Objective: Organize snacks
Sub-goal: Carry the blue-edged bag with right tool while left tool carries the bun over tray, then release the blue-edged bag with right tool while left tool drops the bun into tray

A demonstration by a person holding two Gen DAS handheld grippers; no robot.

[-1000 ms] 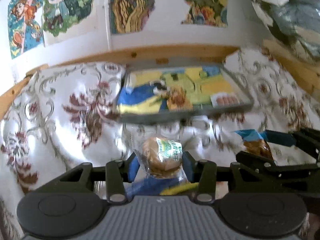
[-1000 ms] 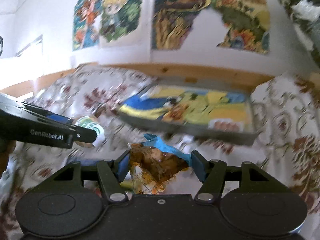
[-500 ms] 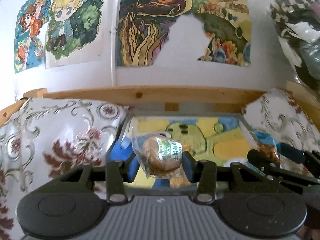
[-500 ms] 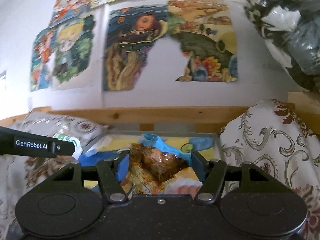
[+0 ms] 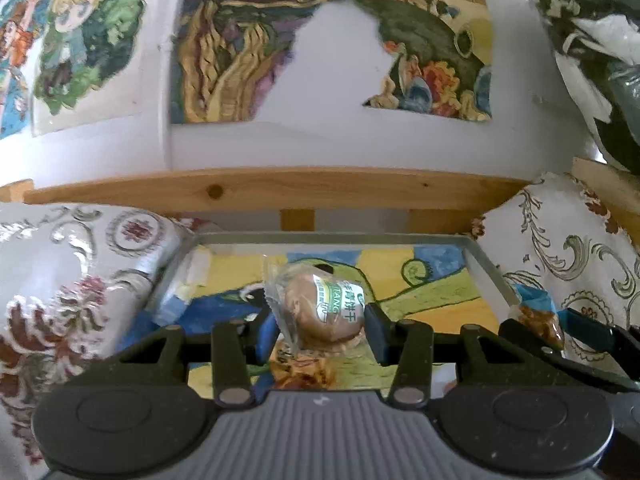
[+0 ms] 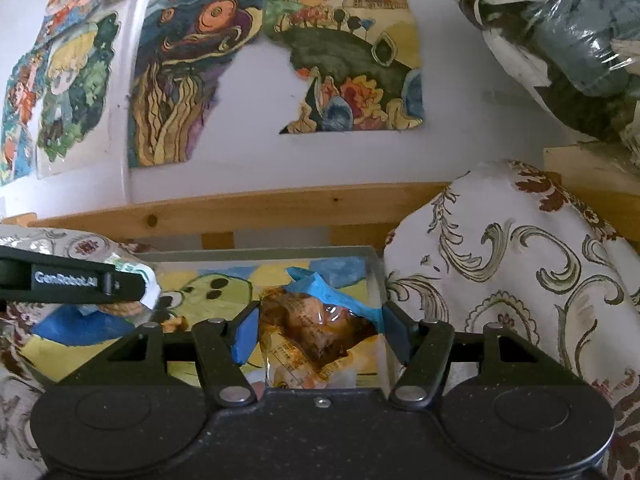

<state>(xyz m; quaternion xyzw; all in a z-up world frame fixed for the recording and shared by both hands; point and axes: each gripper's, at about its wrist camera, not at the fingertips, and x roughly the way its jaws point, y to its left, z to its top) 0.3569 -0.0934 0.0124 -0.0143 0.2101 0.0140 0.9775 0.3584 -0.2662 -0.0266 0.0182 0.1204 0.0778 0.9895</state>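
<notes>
My left gripper [image 5: 318,330] is shut on a round brown biscuit in a clear wrapper with a green and white label [image 5: 320,310], held above the tray [image 5: 328,237]. The tray is clear-walled with a yellow, blue and green cartoon picture on its floor. My right gripper [image 6: 316,330] is shut on a clear snack pack with brown pieces and a blue top [image 6: 316,328], over the tray's right part [image 6: 372,256]. In the left wrist view the right gripper [image 5: 568,326] shows at the right edge with its snack [image 5: 538,316]. The left gripper's finger [image 6: 72,282] crosses the right wrist view.
Another brown snack [image 5: 302,372] lies on the tray floor below my left gripper. Floral cloth [image 6: 520,264] bulges on both sides of the tray. A wooden rail [image 5: 280,190] and a white wall with paintings stand just behind. Bagged bundles [image 6: 560,40] hang at the upper right.
Both grippers have moved forward and lowered toward the tray with their snacks. The tray now fills the lower middle of both views and the wall is nearer.
</notes>
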